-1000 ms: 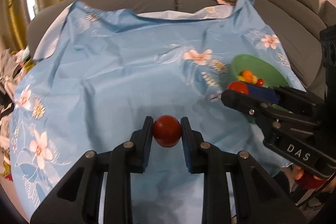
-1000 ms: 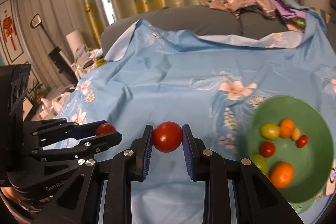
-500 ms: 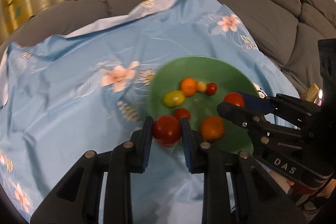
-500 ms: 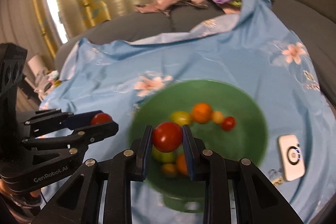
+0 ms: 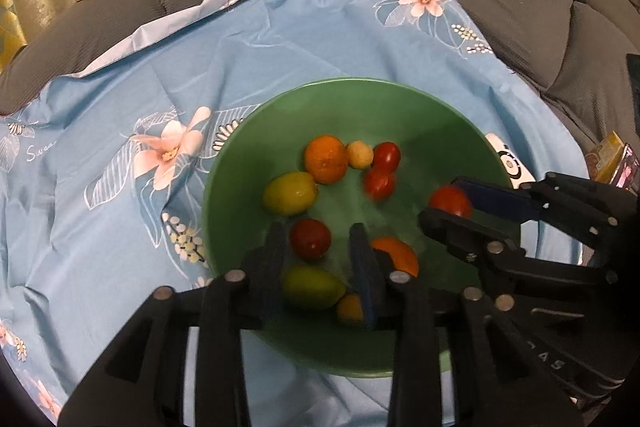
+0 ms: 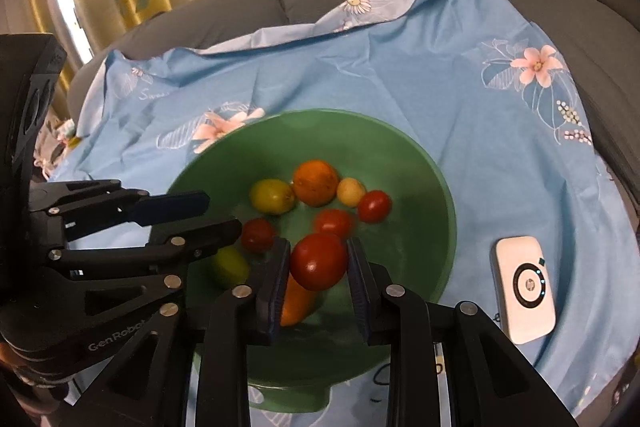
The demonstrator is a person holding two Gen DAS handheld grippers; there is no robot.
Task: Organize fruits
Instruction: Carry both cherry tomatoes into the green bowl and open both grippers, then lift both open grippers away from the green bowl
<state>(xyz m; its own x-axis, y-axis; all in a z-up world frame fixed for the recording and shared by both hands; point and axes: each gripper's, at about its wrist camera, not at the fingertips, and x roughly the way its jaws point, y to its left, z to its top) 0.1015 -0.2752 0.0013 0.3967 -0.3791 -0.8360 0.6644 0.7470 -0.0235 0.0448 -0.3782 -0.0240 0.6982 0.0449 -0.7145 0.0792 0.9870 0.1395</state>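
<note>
A red tomato (image 6: 319, 261) is being clamped between the fingers of the right gripper (image 6: 318, 277) above the near part of the green bowl (image 6: 440, 195). The left gripper (image 5: 320, 259) is being held released over the bowl, nothing between its fingers. Other fruits, among them an orange (image 6: 315, 182), are lying farther in the bowl. A white device (image 6: 524, 283) is resting on the blue cloth (image 6: 400, 75), right of the bowl.

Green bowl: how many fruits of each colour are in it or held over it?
Red tomatoes: 4, one in the right hand-held gripper
Orange fruits: 3, one partly hidden
Yellow-green fruits: 2
Pale yellow fruit: 1
Total: 10
</note>
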